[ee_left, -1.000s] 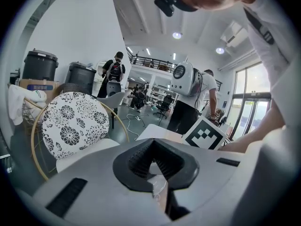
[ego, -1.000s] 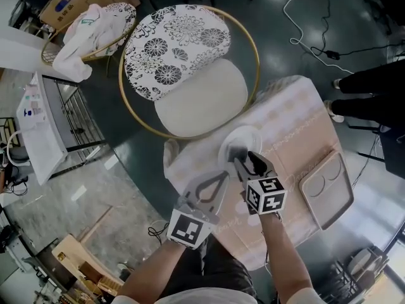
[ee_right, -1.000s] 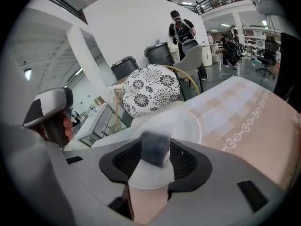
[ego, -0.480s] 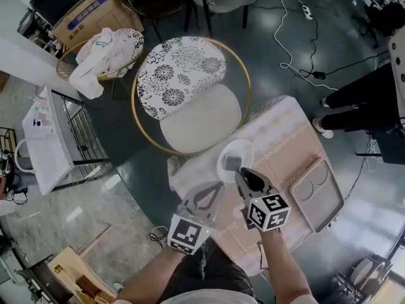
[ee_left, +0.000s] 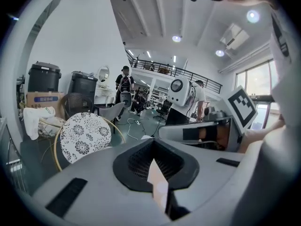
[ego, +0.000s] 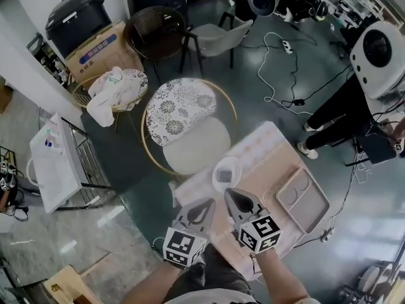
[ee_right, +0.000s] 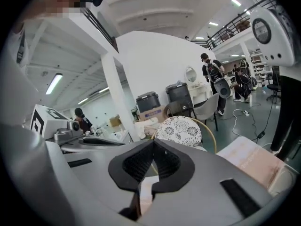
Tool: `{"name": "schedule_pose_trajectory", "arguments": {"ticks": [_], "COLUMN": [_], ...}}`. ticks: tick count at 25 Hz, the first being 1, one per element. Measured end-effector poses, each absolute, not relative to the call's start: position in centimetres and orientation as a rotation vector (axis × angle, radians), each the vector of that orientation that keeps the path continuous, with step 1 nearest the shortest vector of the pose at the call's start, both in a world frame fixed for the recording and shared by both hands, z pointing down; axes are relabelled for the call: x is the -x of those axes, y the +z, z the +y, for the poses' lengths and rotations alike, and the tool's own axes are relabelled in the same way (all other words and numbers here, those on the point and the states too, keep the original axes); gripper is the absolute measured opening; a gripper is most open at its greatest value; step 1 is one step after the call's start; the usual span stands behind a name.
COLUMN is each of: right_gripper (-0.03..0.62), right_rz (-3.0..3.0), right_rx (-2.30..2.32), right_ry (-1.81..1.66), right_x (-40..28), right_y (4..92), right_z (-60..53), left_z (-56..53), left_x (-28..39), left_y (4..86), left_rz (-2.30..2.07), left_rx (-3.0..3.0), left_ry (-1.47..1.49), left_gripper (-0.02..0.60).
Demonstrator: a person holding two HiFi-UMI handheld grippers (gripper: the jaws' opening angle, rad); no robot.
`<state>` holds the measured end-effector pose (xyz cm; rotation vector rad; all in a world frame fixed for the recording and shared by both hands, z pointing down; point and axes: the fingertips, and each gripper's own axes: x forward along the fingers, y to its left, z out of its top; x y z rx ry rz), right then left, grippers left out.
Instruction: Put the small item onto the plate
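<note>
Only head view showed the plate [ego: 235, 166]; your left claw [ee_left: 153, 141] and right claw [ee_right: 153, 141] pointed level across the room, both pressed together, empty.

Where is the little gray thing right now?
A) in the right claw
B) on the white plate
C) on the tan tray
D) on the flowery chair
B: the little gray thing lies on the white plate, and the right claw is shut with nothing in it.
</note>
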<state>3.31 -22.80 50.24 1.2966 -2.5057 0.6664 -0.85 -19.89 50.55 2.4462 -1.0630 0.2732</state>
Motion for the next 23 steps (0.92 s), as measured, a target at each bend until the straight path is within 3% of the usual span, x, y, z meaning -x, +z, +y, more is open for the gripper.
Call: {"name": "schedule_pose_trajectory", "arguments": {"ticks": [23], "right_gripper": [0.014], "right_rz": [-2.626], "right_rx": [-1.352], "right_ry": [0.399], "right_x": [0.7], "right_y": [36.5], "right_z": [-8.7], "left_z": [-7.1], "left_x": [3.3], "left_y": [37.3], "left_rz": [-1.072], "left_rx": [-2.587], "left_ry": [0.082], "left_gripper": [0.006]}}
